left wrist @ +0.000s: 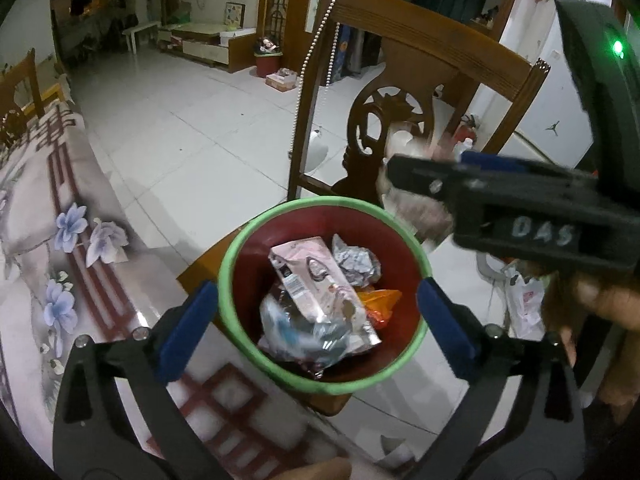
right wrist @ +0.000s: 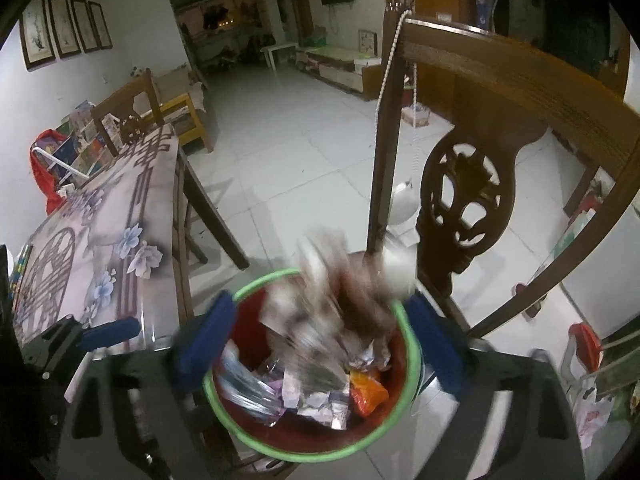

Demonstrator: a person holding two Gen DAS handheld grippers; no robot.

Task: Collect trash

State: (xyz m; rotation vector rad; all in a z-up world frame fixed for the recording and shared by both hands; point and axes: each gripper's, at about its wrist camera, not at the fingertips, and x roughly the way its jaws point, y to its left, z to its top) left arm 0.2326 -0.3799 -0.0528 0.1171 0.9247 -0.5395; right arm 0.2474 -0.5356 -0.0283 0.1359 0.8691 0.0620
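A red bin with a green rim point(left wrist: 332, 201) point(right wrist: 304, 454) stands on a brown wooden surface between the table and the chair back. Inside lie a pink wrapper point(left wrist: 308, 276), crumpled silver foil point(left wrist: 356, 260) and an orange wrapper point(left wrist: 378, 300) point(right wrist: 368, 394). My left gripper point(left wrist: 316, 320) is open above the bin, with nothing between its blue pads. My right gripper point(right wrist: 320, 340) point(left wrist: 404, 178) is open over the bin's far side. A blurred bundle of wrappers point(right wrist: 324, 300) point(left wrist: 420, 208) is loose in the air between its fingers, over the bin. One of my left gripper's fingers point(right wrist: 112, 330) shows at the left.
A carved wooden chair back point(left wrist: 400, 116) point(right wrist: 464, 200) rises right behind the bin, with a bead string point(left wrist: 316, 48) hanging from its post. A table with a floral cover point(left wrist: 60, 220) point(right wrist: 100, 240) runs along the left. White tiled floor point(left wrist: 192, 120) lies beyond.
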